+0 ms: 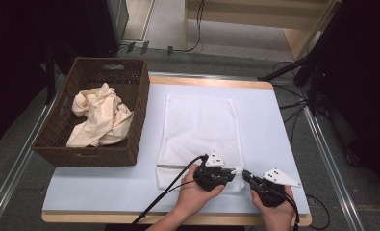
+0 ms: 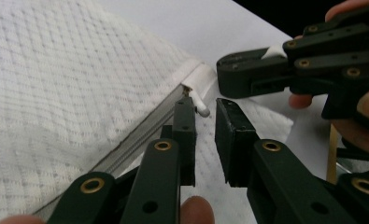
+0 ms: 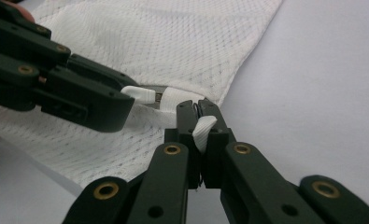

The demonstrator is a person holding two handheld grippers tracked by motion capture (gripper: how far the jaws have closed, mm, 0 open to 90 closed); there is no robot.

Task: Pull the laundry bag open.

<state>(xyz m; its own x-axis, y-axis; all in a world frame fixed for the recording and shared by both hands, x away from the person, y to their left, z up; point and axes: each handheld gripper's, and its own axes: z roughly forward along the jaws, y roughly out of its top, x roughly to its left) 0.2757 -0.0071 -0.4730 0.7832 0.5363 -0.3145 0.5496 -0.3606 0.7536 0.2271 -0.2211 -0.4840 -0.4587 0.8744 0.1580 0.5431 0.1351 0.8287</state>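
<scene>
A white mesh bag (image 1: 197, 130) lies flat on the light blue table top (image 1: 264, 125), its zipper edge toward the person. My right gripper (image 3: 198, 105) is shut on a white fold of the bag's near corner (image 3: 204, 130); in the high view this gripper (image 1: 246, 174) sits by that corner. My left gripper (image 2: 203, 103) faces it from the left, jaws a narrow gap apart. The white zipper pull (image 2: 201, 106) rests at the tip of one jaw without being pinched, and it pokes out at that gripper's tip (image 3: 140, 94). In the high view the left gripper (image 1: 236, 172) nearly meets the right.
A brown wicker basket (image 1: 140, 96) stands at the table's left with a crumpled cream cloth (image 1: 101, 115) in it. Black cables trail from both grippers over the table's near edge. Metal rails run along both sides of the table, and dark stands rise at the far right.
</scene>
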